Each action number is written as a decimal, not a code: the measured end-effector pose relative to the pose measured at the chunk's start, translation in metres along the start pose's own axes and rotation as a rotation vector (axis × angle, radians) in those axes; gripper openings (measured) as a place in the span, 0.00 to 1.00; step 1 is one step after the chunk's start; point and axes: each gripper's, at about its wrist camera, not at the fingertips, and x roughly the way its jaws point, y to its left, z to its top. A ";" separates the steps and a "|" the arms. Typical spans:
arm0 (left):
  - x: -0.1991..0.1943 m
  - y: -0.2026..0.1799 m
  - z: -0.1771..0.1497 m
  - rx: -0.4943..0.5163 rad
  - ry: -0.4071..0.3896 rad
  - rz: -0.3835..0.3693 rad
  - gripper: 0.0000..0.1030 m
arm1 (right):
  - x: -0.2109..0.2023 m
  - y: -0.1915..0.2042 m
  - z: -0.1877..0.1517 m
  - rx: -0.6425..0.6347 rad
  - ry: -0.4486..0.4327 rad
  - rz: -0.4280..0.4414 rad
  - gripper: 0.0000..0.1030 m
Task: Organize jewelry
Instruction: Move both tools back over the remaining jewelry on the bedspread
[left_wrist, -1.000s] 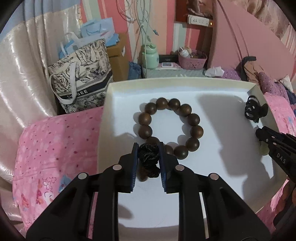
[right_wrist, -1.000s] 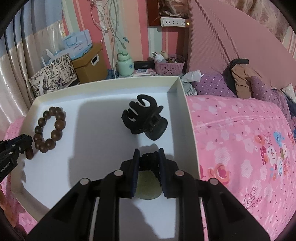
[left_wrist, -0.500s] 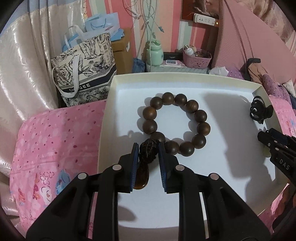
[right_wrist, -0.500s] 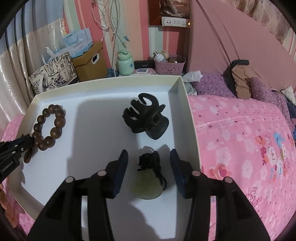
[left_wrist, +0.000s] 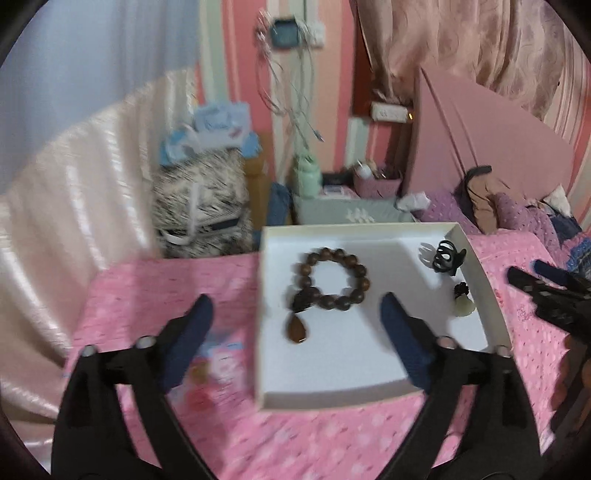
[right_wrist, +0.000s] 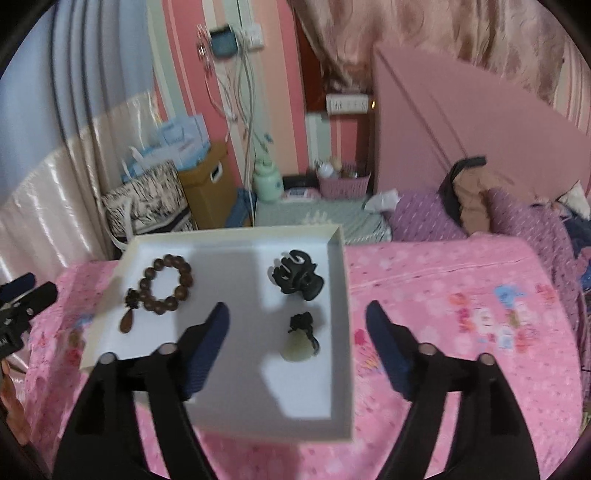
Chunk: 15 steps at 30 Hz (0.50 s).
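A white tray (left_wrist: 351, 354) lies on the pink bedspread. In it are a brown bead bracelet (left_wrist: 334, 278), a brown drop pendant (left_wrist: 297, 328) with a dark knot touching the bracelet, a black hair claw (left_wrist: 447, 256) and a pale green pendant (left_wrist: 463, 302). My left gripper (left_wrist: 295, 304) hangs above the tray's near left, its jaws opening wide with nothing between them. The right wrist view shows the tray (right_wrist: 236, 266), bracelet (right_wrist: 168, 282), brown pendant (right_wrist: 127, 321), hair claw (right_wrist: 297, 277) and green pendant (right_wrist: 299, 341). My right gripper (right_wrist: 297, 311) is raised over the green pendant, jaws opening and empty.
Behind the tray stand a patterned tote bag (right_wrist: 147, 203), a cardboard box (right_wrist: 210, 188), a green bottle (right_wrist: 267, 181) and a pink basket (right_wrist: 343, 182). A pink headboard (right_wrist: 461, 129) and purple pillows (right_wrist: 424, 218) are at the right. A shiny curtain (left_wrist: 74, 184) hangs left.
Both grippers let go of their pendants, opened wide and pulled up and back from the tray. The brown pendant now lies by the bracelet, the green one below the hair claw.
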 end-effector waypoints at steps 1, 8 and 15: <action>-0.010 0.004 -0.004 0.004 -0.013 0.014 0.96 | -0.012 -0.001 -0.003 -0.003 -0.012 -0.001 0.78; -0.074 0.031 -0.052 0.005 -0.025 0.067 0.97 | -0.086 -0.008 -0.044 -0.014 -0.073 -0.038 0.91; -0.108 0.048 -0.110 -0.043 0.016 0.069 0.97 | -0.123 -0.017 -0.086 0.011 -0.062 -0.074 0.91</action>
